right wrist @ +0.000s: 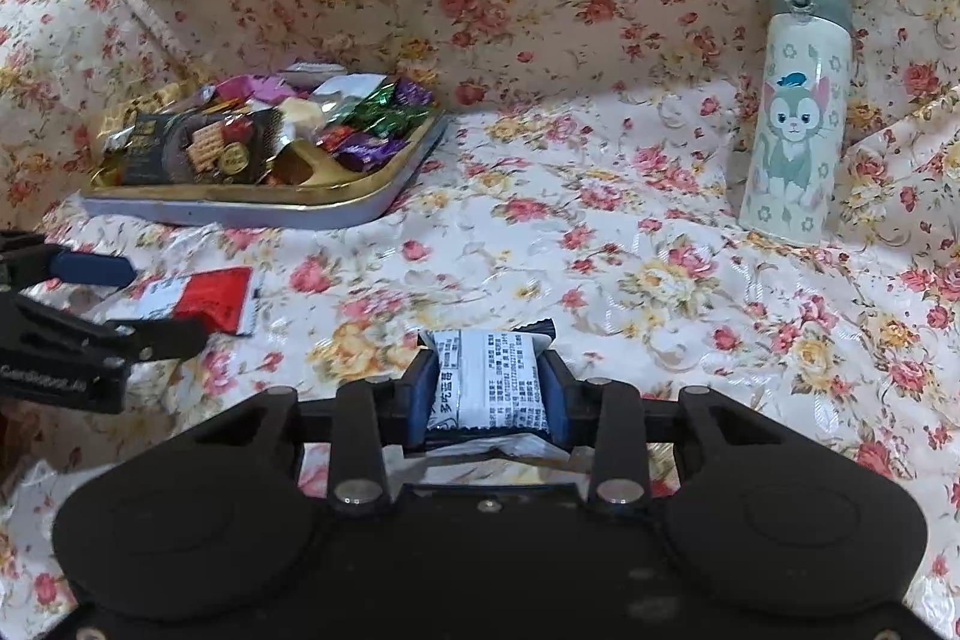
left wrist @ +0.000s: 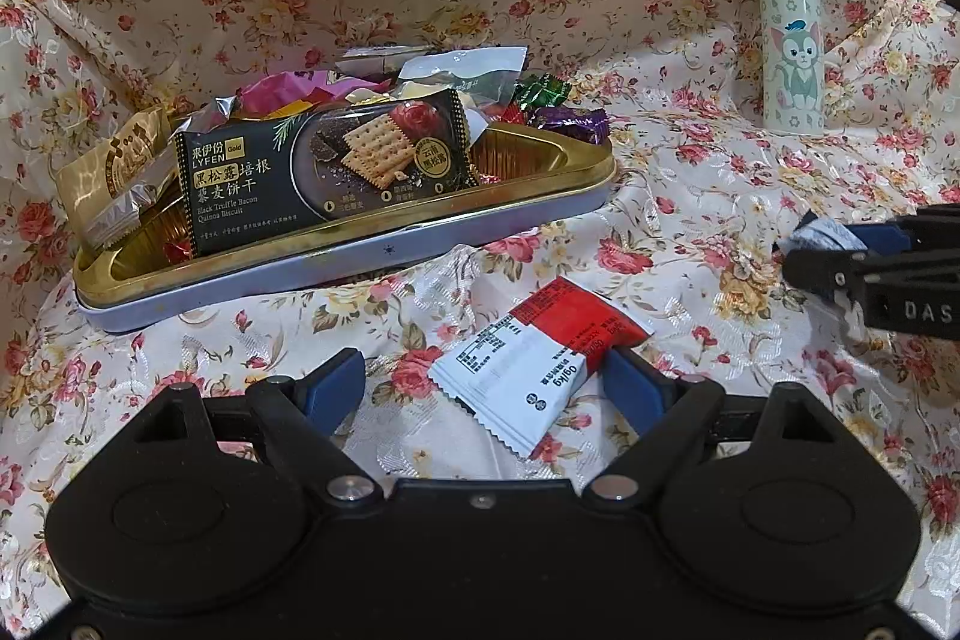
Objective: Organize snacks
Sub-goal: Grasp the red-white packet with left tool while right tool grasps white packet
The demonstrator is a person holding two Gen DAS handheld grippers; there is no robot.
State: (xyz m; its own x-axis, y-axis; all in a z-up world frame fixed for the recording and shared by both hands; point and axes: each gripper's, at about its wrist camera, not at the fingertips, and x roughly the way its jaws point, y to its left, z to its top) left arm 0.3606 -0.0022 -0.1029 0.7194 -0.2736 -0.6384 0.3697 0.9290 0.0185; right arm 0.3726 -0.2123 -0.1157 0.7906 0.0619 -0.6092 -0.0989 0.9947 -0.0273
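Observation:
A gold-lined tin tray [left wrist: 372, 253] [right wrist: 336, 211] full of snacks sits on the floral cloth, with a black biscuit pack [left wrist: 324, 172] leaning at its front. My left gripper [left wrist: 486, 379] is open around a red and white snack packet [left wrist: 540, 358] [right wrist: 204, 301] lying on the cloth; the packet rests against the right finger. My right gripper [right wrist: 489, 385] is shut on a white and black snack packet [right wrist: 489, 379], held just above the cloth; it also shows in the left wrist view [left wrist: 822, 235].
A pale green cartoon-cat bottle [left wrist: 791, 40] [right wrist: 795, 106] stands upright at the far right. Floral cloth [right wrist: 600, 250] covers the surface and rises behind the tray as a backdrop.

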